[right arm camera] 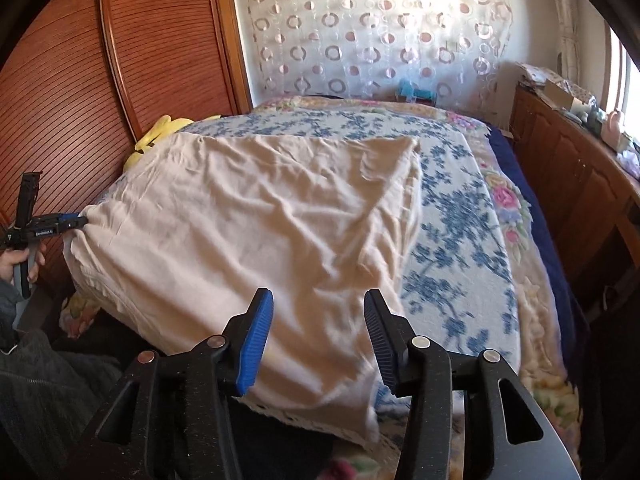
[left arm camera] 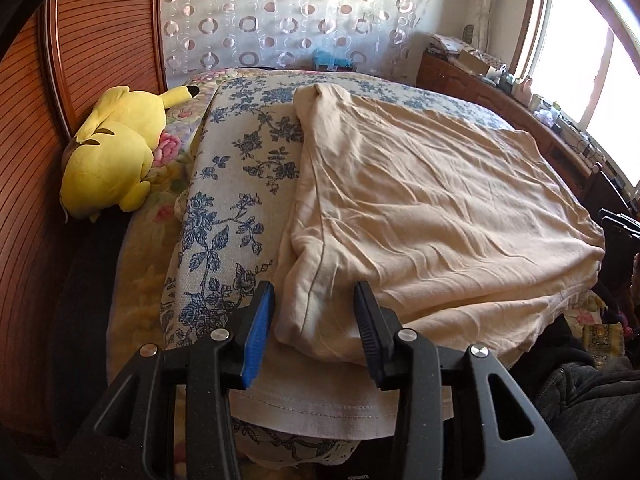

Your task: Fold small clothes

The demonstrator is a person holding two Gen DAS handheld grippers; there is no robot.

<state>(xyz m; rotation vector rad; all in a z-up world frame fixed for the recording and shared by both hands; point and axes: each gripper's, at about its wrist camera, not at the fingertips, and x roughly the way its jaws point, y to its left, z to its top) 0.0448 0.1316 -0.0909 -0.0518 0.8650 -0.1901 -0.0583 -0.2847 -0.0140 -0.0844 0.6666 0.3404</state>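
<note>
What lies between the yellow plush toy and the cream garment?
In the left wrist view, only a strip of blue-flowered cloth lies between the yellow plush toy and the cream garment.

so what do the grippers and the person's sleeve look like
Both the left gripper and right gripper are black plastic with silver rivets and ribbed blue pads. The left one carries small white lettering. The sleeve is dark grey knit.

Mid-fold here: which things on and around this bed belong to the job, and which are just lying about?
Job:
- cream garment, spread on the bed
- left tongs, open over its near edge
- right tongs, open over its near edge

Lying about:
- yellow plush toy
- blue-flowered cloth under the garment
- clutter on the wooden cabinet
</note>
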